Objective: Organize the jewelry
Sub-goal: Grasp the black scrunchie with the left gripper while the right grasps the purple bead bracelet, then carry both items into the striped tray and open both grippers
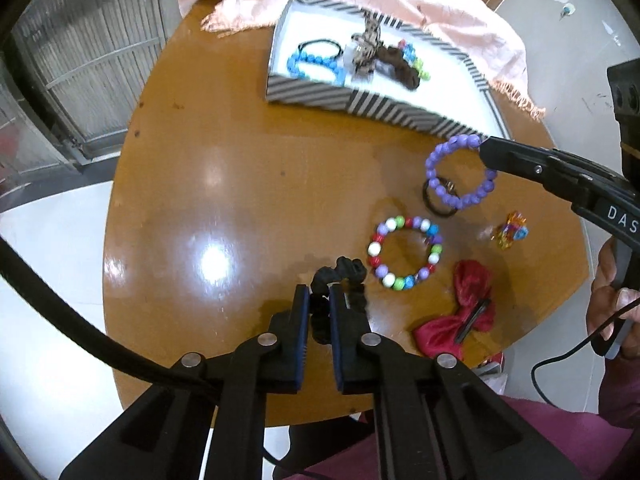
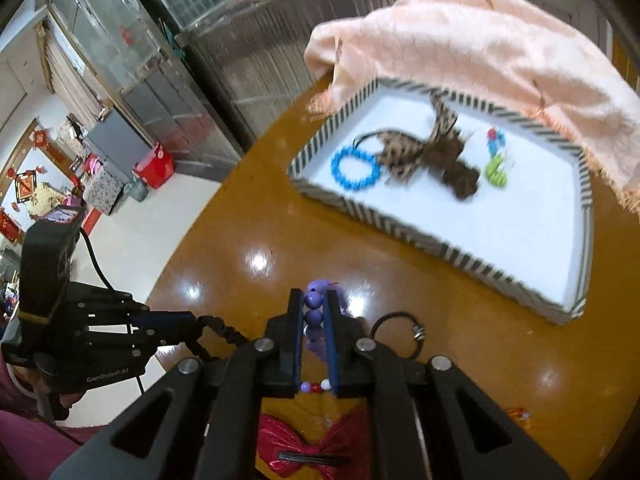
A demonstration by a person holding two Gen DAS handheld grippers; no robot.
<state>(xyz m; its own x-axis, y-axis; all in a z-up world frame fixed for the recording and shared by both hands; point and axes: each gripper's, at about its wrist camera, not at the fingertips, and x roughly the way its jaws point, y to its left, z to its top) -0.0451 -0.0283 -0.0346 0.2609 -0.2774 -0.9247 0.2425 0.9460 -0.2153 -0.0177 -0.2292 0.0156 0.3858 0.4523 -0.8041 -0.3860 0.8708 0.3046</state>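
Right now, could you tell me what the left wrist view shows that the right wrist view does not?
Only the left wrist view shows the whole multicolored bead bracelet and the purple bracelet as a full ring. Only the right wrist view shows the red storage box on the floor. Both show the striped tray, the blue bracelet in it, and the red bow.

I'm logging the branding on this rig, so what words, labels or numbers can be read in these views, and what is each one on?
"DAS": white letters on the black right gripper, cut off at the left wrist view's edge.
"GenRobot.AI": small pale lettering on the black left gripper, in the right wrist view.
Red hangings on the far wall: too small and blurred to read.
The striped cardboard tray carries no text.
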